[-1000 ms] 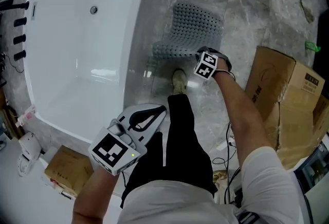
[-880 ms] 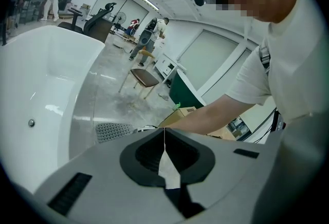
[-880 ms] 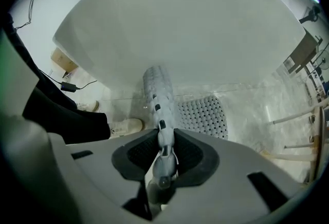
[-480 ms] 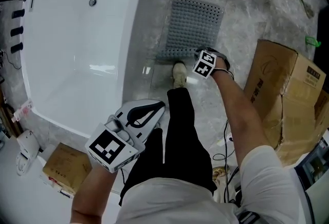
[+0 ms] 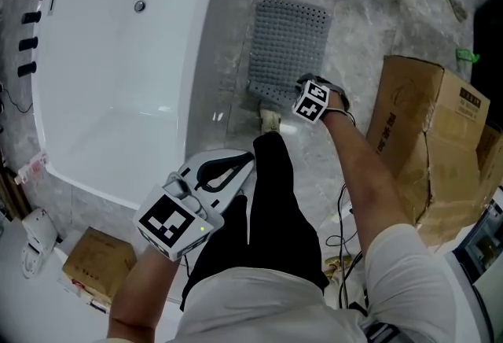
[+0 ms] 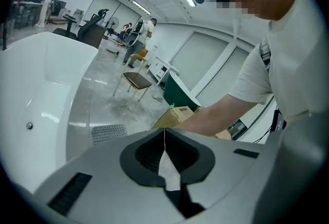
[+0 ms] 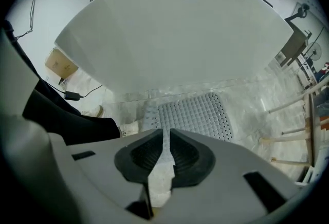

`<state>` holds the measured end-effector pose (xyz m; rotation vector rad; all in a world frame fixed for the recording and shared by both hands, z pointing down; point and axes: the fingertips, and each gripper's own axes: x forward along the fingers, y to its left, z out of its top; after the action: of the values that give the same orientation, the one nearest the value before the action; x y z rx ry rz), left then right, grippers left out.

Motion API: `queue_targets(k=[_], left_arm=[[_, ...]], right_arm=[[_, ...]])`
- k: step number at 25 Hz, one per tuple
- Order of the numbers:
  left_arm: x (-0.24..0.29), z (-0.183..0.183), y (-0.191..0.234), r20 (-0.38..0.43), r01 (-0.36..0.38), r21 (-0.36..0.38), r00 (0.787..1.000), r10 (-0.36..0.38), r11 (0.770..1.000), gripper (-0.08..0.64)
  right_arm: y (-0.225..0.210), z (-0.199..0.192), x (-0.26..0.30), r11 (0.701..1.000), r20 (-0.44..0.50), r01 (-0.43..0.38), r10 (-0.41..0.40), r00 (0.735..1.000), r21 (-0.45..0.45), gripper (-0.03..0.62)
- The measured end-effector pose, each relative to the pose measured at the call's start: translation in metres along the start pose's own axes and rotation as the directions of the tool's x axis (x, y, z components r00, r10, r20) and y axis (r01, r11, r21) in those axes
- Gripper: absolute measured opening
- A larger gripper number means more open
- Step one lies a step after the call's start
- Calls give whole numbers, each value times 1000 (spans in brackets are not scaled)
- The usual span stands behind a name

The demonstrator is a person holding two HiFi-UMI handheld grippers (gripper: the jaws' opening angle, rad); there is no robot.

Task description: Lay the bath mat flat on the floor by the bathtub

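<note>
One bath mat (image 5: 288, 42) lies spread on the floor (image 5: 357, 19) alongside the bathtub (image 5: 118, 82), one near corner slightly curled. My right hand-held gripper (image 7: 167, 138) sits at the mat's near edge, jaws parted by a narrow gap. My left hand-held gripper (image 6: 164, 135) hangs by my leg (image 5: 267, 208), jaws pressed together on nothing.

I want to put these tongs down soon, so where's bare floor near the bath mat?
Best is the open floor between the bath mat and the cardboard box. A narrow bare strip also runs between the mat and the bathtub. It is crowded at the mat's near edge: the right tongs, your shoe, and cables by the box.
</note>
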<state>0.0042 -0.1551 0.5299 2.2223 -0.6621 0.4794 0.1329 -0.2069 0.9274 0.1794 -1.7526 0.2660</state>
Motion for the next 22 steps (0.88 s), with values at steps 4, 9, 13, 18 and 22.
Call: queue_targets(k=[4,9,13,18,22], left_arm=[[-13,-3,-16,6,7,23,1000,-7,1000,18],[-28,-15,-43,31,38,63,999,-40,997,18],[-43,-23,-58,44,37,92,998,-41,995,18],[-65,-33,-83,55,29,123,998,-37,992,18],[-86,-42,-100,51,19,138,998,-26,990,18]], right_arm=[[18,5,-19,999,18,16,-16,1000,29,51],[47,10,-47,997,52,32,-35,998,68,44],[69,13,-71,993,78,47,-55,995,105,38],[100,21,-112,986,137,58,-80,987,157,28],[124,34,-158,970,221,63,-117,968,237,11]])
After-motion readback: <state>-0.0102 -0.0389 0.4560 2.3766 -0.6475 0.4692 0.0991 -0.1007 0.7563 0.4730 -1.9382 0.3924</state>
